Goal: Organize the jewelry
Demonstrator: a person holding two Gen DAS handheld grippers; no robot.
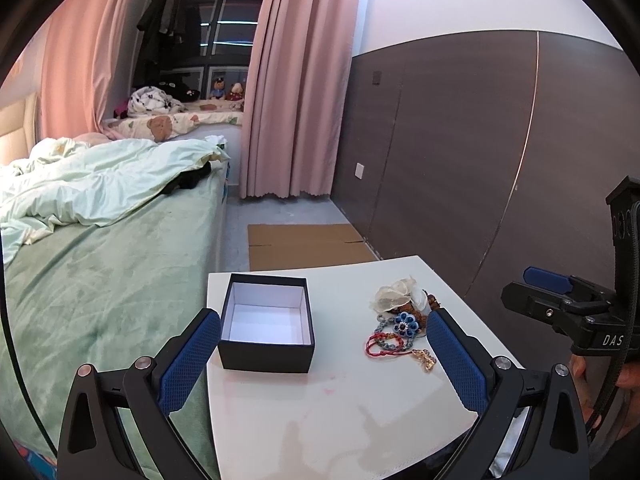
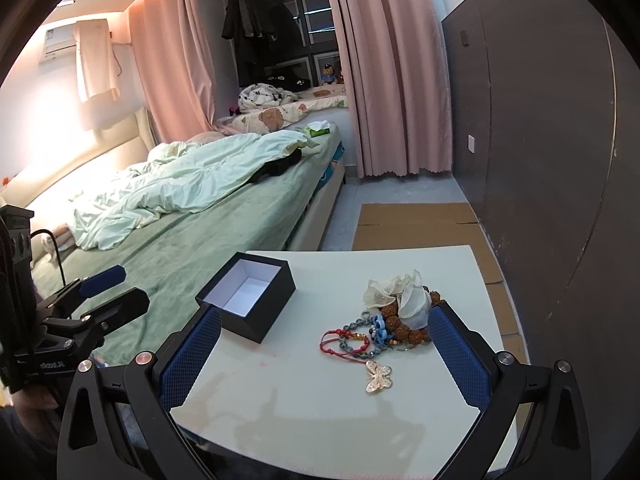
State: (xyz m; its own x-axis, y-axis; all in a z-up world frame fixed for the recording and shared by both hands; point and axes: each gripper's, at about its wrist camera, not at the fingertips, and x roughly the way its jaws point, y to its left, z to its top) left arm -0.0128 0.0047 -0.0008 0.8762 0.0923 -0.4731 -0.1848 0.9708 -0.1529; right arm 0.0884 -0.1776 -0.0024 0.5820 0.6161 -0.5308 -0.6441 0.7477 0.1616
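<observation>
An open black box (image 1: 267,323) (image 2: 248,296) with a white, empty inside sits on the white table (image 1: 328,400) (image 2: 312,392), at its left. To the right lies a jewelry pile: a cream fabric flower (image 1: 394,294) (image 2: 400,290), brown bead bracelet (image 2: 400,320), blue flower piece (image 1: 406,323), red cord bracelet (image 1: 380,346) (image 2: 340,344) and a gold butterfly pendant (image 2: 378,376) (image 1: 425,358). My left gripper (image 1: 324,360) is open above the table's near part, box by its left finger. My right gripper (image 2: 324,356) is open too, the pile between its fingers' span. Neither holds anything.
A bed (image 1: 100,272) with green sheet and a rumpled duvet adjoins the table's left side. Flattened cardboard (image 1: 304,244) lies on the floor beyond. A dark wall panel (image 1: 460,160) runs along the right. Pink curtains (image 1: 296,80) hang at the back.
</observation>
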